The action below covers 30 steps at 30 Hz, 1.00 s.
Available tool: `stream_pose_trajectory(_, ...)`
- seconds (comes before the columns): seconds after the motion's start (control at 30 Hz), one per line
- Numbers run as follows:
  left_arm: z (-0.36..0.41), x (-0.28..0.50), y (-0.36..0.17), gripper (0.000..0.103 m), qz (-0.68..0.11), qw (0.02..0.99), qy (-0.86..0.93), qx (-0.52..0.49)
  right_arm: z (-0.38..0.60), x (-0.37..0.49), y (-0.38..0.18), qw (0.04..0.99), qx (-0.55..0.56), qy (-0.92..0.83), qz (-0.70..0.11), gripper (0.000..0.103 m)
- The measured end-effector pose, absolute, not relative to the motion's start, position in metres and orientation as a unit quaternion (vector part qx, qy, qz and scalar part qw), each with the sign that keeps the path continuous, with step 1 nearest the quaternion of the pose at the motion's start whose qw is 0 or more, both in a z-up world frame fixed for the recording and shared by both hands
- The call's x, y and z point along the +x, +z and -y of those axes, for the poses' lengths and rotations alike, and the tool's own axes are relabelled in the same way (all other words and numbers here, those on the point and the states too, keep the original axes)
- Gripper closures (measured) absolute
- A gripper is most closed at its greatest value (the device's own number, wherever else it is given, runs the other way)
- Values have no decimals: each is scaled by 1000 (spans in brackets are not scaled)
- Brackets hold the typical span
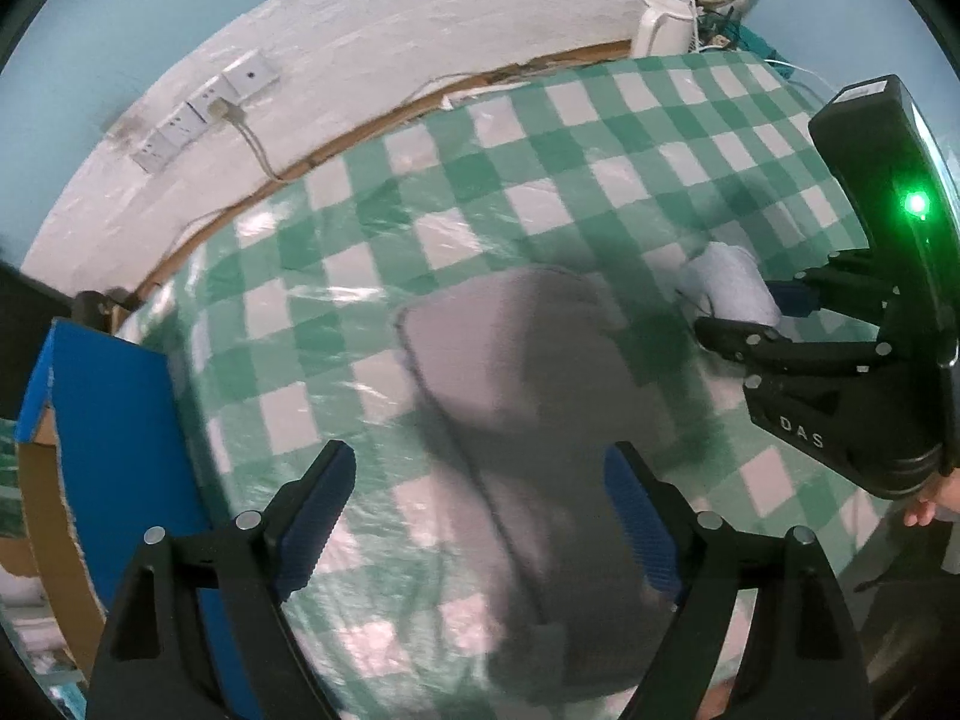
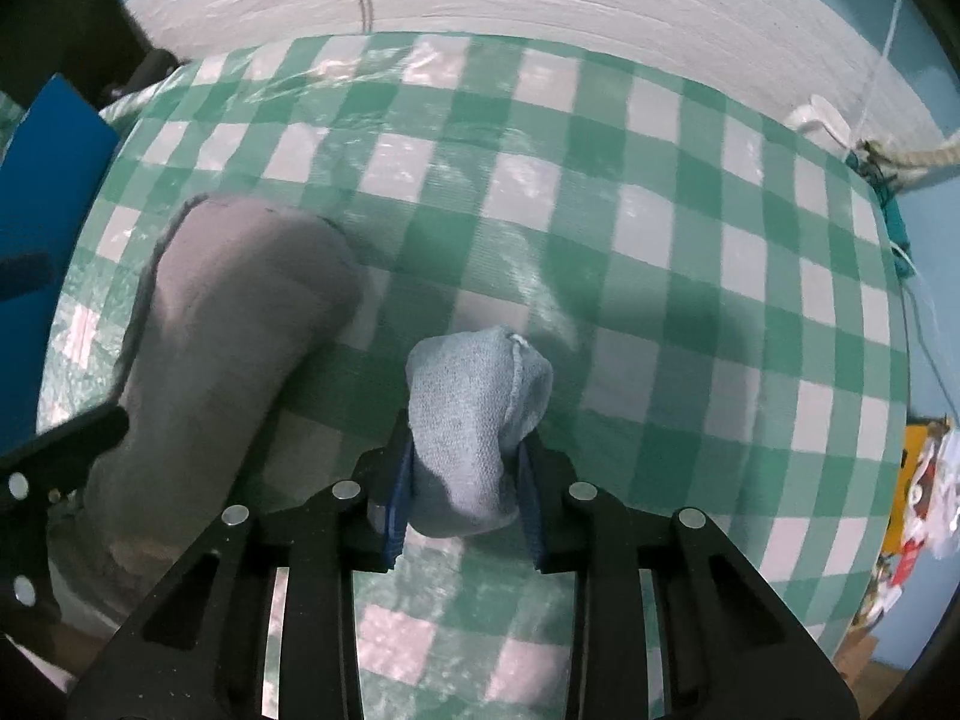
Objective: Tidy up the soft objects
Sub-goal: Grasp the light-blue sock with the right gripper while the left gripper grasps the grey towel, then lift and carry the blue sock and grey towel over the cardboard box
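Note:
A long grey sock lies flat on the green-and-white checked tablecloth; it also shows at the left of the right wrist view. My left gripper is open, its blue pads either side of the sock's near part, above it. My right gripper is shut on a rolled light-blue sock. In the left wrist view that gripper holds the roll to the right of the grey sock.
A blue cardboard box stands at the table's left edge, also seen in the right wrist view. A white kettle and cables sit at the far right corner. Wall sockets are behind the table.

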State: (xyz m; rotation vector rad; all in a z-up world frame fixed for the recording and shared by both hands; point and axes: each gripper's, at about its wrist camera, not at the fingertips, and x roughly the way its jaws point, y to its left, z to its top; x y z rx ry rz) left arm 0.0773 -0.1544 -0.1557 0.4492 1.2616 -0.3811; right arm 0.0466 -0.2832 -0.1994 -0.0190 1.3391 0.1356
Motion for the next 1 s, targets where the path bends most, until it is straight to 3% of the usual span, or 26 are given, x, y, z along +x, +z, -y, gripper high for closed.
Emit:
stream_pose_trajectory(0.73,184,50,-209,15,-615,721,-166,274,294,39,-198,782,6,70,-620,74)
stream_pose_trajectory(1.0,181,48,-206,39,-604,728,-174,273,285,34,-189,785,0,80,-614,74)
